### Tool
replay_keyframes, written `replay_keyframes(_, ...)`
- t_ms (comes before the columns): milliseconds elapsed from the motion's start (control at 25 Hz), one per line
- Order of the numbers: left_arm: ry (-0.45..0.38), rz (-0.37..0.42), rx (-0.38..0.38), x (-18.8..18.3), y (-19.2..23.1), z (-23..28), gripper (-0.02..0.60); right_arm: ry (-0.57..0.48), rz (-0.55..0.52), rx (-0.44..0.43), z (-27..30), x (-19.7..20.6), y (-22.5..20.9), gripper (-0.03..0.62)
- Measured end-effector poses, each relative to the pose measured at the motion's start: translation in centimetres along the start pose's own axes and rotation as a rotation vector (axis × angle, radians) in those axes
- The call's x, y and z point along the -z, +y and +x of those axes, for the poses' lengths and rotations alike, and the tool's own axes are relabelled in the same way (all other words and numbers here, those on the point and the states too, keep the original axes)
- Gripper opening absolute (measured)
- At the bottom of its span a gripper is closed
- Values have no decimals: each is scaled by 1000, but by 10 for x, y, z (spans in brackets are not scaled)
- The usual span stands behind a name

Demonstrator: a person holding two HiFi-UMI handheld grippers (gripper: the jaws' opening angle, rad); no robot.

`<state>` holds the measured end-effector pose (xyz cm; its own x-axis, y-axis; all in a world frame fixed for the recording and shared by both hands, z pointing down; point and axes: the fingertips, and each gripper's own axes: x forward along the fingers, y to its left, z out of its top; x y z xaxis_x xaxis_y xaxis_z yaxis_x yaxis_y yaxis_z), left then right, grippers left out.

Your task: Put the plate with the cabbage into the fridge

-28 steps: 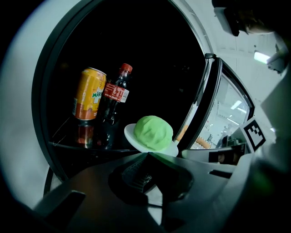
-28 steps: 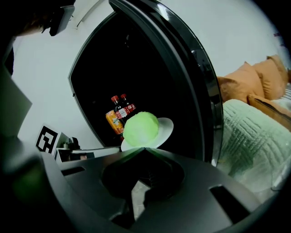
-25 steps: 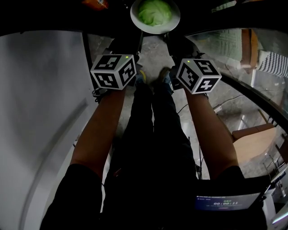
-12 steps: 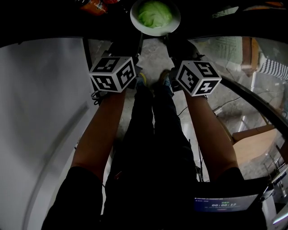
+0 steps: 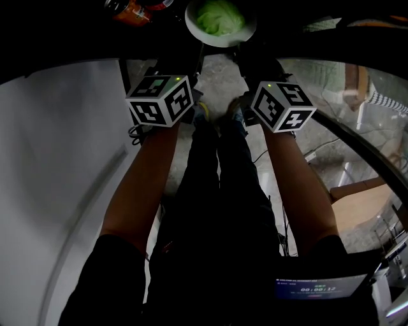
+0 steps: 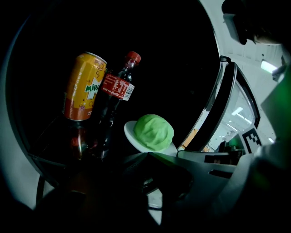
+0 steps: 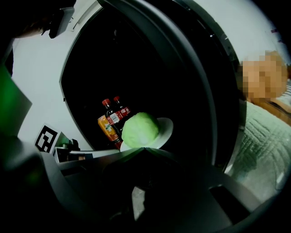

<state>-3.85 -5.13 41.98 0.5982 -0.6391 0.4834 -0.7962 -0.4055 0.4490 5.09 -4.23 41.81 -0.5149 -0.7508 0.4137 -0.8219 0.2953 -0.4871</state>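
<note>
Left gripper [image 6: 150, 154] and right gripper [image 7: 143, 149] are both clamped on the rim of the plate [image 5: 220, 42], one each side; cabbage [image 5: 220, 16] sits on it; plate now further forward into the dark fridge than a second ago, near orange can [image 6: 82, 86] and cola bottle [image 6: 111, 102]; can't tell if it rests on a shelf.

Place: indoor room, exact type unclear.
Evidence: glass-door fridge [image 6: 159, 54] stocked with soda can [image 6: 82, 86] and cola bottle [image 6: 111, 102]; wooden furniture [image 5: 360, 200] at right of head view.
</note>
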Motion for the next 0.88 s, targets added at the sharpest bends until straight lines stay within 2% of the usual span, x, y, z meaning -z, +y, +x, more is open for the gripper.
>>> replay_keyframes(560,30,-47,-17,-9,11,7,3,6,13,2,15,-4,3,6)
replay_keyframes(880,43,-47,-27,-12,12,14,3,5,12,10,21,-6,-1,6)
